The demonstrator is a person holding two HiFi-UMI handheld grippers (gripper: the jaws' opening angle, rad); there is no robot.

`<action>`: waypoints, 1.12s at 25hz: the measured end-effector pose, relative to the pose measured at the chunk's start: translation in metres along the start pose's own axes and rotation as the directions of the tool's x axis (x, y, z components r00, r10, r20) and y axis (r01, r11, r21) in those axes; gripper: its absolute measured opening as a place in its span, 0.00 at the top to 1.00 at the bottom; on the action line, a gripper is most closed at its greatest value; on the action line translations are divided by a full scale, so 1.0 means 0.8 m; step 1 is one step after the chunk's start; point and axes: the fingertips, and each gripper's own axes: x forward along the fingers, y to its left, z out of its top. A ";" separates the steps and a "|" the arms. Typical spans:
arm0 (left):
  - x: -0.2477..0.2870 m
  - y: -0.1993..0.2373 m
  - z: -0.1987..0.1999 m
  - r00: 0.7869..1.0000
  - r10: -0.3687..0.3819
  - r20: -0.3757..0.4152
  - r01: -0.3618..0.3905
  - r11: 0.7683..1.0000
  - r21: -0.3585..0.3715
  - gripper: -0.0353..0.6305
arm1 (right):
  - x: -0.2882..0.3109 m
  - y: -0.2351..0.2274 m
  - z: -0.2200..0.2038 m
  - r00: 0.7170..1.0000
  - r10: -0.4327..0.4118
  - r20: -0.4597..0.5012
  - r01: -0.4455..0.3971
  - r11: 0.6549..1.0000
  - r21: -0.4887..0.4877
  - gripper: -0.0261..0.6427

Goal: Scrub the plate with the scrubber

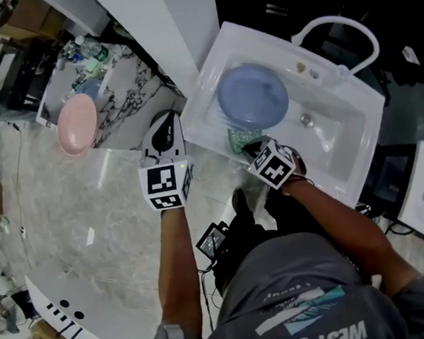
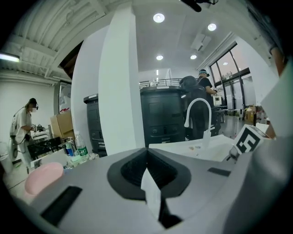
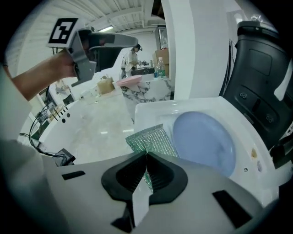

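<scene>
A round blue plate [image 1: 253, 96] lies flat in the white sink [image 1: 357, 125]; the right gripper view shows the plate [image 3: 203, 142] too. My right gripper [image 1: 252, 148] is shut on a green mesh scrubber [image 1: 239, 138] at the sink's near left corner. In the right gripper view the scrubber [image 3: 151, 139] sticks out from the shut right gripper [image 3: 146, 158], just left of the plate and apart from it. My left gripper [image 1: 166, 122] hovers beside the sink's left edge. In its own view the left gripper [image 2: 146, 154] is shut and holds nothing.
A pink plate [image 1: 76, 124] sits on a marble counter [image 1: 120, 107] to the left, with bottles [image 2: 76, 149] behind it. A white faucet [image 1: 336, 30] arches over the sink's far side. A white pillar [image 2: 118, 87] stands ahead of the left gripper. People [image 2: 22, 125] work in the background.
</scene>
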 end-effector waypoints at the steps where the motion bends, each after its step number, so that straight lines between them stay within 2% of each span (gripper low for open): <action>1: -0.009 0.003 -0.001 1.000 0.003 0.006 -0.003 1.000 0.011 0.94 | 0.005 0.001 0.000 1.000 -0.002 -0.011 0.002 1.000 -0.002 0.91; 9: -0.078 0.022 0.005 0.999 -0.002 0.032 -0.001 0.994 0.107 0.94 | 0.033 0.006 0.000 0.997 -0.037 -0.064 0.034 0.999 -0.038 0.89; 13: -0.112 0.033 0.025 0.998 -0.005 0.068 -0.003 0.993 0.117 0.94 | 0.033 0.006 -0.002 0.996 -0.052 -0.075 0.049 0.998 -0.046 0.86; 16: -0.133 0.034 0.045 0.995 -0.018 0.100 0.005 0.992 0.126 0.94 | 0.019 0.003 0.003 0.996 -0.074 -0.041 0.072 0.997 -0.039 0.86; 19: -0.152 0.029 0.068 0.990 -0.055 0.128 0.040 0.993 0.111 0.94 | -0.009 0.002 0.017 0.996 -0.090 0.024 0.091 0.995 -0.029 0.86; 23: -0.171 0.011 0.100 0.979 -0.146 0.144 0.135 0.987 0.085 0.94 | -0.070 0.011 0.051 0.983 -0.088 0.164 0.090 0.996 -0.004 0.86; 25: -0.176 -0.005 0.118 0.967 -0.211 0.141 0.197 0.975 0.105 0.94 | -0.123 0.019 0.081 0.955 -0.078 0.287 0.075 0.997 0.024 0.88; 28: -0.183 -0.035 0.144 0.941 -0.309 0.141 0.289 0.947 0.143 0.94 | -0.226 0.040 0.126 0.880 -0.056 0.471 0.054 0.998 0.018 0.90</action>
